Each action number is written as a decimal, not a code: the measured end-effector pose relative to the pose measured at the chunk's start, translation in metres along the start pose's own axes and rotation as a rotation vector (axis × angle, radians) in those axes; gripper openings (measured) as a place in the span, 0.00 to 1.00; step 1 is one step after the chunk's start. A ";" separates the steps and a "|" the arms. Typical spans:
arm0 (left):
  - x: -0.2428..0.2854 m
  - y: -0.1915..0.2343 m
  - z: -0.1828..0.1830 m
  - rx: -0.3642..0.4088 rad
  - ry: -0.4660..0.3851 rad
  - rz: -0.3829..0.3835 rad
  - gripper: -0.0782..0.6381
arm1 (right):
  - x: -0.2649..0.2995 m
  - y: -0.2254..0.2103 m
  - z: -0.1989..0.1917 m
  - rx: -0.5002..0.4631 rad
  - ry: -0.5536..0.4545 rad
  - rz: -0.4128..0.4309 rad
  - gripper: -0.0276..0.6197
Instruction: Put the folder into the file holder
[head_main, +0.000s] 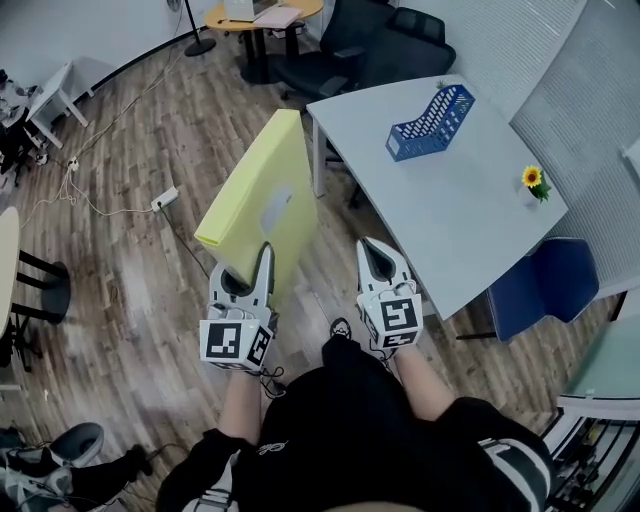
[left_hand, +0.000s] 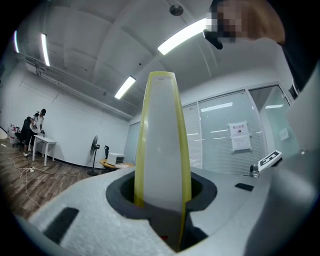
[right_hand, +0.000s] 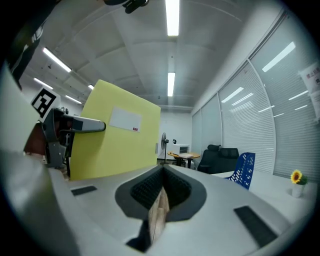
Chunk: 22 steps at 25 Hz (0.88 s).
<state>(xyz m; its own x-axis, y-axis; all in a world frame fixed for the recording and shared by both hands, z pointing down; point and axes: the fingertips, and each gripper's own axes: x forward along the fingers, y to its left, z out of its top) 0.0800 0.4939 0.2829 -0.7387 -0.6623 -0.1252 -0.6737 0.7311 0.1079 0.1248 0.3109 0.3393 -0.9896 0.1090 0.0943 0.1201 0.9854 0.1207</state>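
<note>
A yellow folder (head_main: 265, 195) with a white label stands on edge in the air over the wooden floor, left of the table. My left gripper (head_main: 243, 268) is shut on its lower near end. In the left gripper view the folder's edge (left_hand: 162, 145) rises straight up between the jaws of the left gripper (left_hand: 162, 202). The blue mesh file holder (head_main: 432, 122) stands on the far part of the pale grey table (head_main: 470, 225), well ahead and to the right. My right gripper (head_main: 378, 252) is shut and holds nothing, beside the table's near edge. The right gripper view shows the right gripper (right_hand: 161, 176), the folder (right_hand: 117, 140) and the file holder (right_hand: 246, 170).
A small pot with a yellow flower (head_main: 533, 181) sits at the table's right edge. A blue chair (head_main: 545, 285) stands to the right of the table, and black office chairs (head_main: 360, 50) behind it. A power strip and cables (head_main: 163, 198) lie on the floor at left.
</note>
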 end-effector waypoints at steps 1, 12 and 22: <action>0.013 0.002 0.000 0.000 -0.001 0.005 0.31 | 0.011 -0.008 0.002 -0.004 -0.001 0.007 0.05; 0.124 0.001 -0.014 -0.030 0.014 -0.004 0.31 | 0.082 -0.093 -0.010 0.036 0.019 0.012 0.05; 0.217 0.009 -0.019 -0.025 0.037 -0.113 0.31 | 0.135 -0.145 -0.015 0.067 0.038 -0.089 0.05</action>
<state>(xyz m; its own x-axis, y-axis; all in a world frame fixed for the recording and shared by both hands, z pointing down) -0.0865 0.3535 0.2753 -0.6583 -0.7460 -0.1010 -0.7524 0.6477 0.1199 -0.0247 0.1807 0.3489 -0.9922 0.0170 0.1233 0.0249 0.9977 0.0636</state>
